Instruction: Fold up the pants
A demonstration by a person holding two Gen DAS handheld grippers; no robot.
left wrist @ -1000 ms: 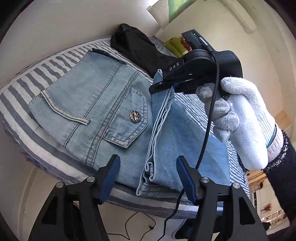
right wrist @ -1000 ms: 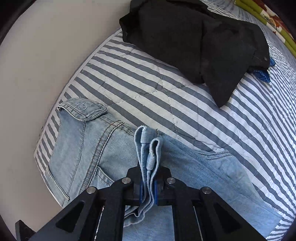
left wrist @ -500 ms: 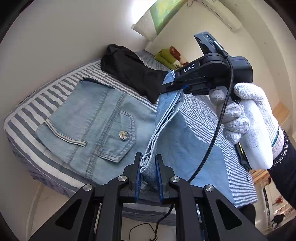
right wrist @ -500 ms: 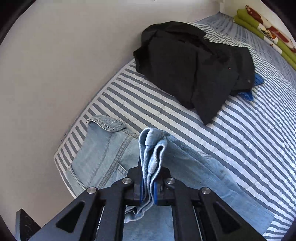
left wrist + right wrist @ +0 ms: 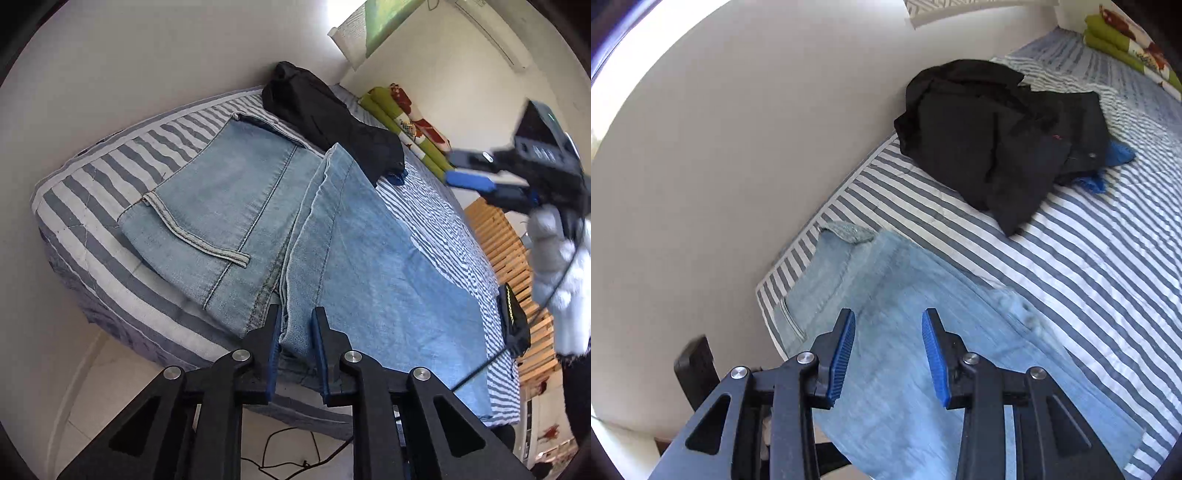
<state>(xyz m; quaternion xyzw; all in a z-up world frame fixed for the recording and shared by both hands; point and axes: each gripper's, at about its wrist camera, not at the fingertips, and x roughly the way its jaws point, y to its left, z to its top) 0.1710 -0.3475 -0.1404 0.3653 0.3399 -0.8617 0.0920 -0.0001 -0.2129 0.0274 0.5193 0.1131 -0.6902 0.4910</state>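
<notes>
No word, number or brand can be read in either view. The wall hanging (image 5: 360, 27) at the top of the left wrist view carries rows of fine print, too small and blurred to make out. The right gripper (image 5: 476, 173) in that view is motion-blurred, so any marking on its body is illegible.
</notes>
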